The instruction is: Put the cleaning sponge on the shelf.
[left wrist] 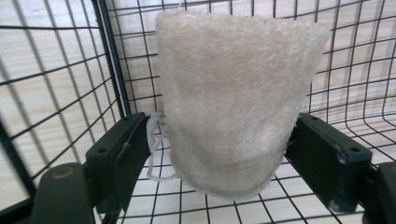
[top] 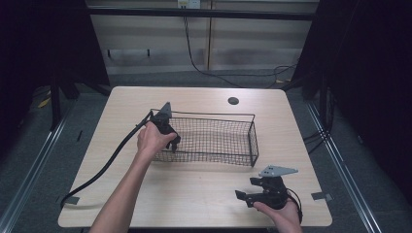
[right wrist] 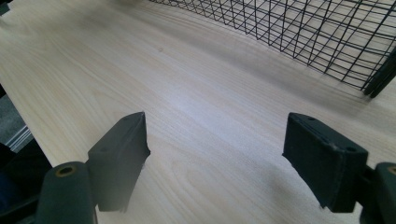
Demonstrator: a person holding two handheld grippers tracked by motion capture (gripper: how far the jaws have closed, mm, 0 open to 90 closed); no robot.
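Note:
A cream fuzzy cloth [left wrist: 233, 98] stands between the jaws of my left gripper [left wrist: 219, 123], inside a black wire basket [left wrist: 109, 70]. The jaws are spread wide, and the cloth fills nearly the whole gap between them. In the high view the left gripper [top: 173, 142] dips over the left end of the basket [top: 209, 115], held by a hand. My right gripper [top: 245, 189] hovers low over the table near the front right, apart from the basket. In its own view the right gripper [right wrist: 217, 123] is open, with bare wood between the jaws.
The basket [right wrist: 303, 28] sits mid-table, its near right corner ahead of the right gripper. A round cable hole [top: 233, 101] lies behind it. The left gripper's cable [top: 104, 167] trails over the table's left front. The wooden table [top: 194, 194] drops to grey floor on all sides.

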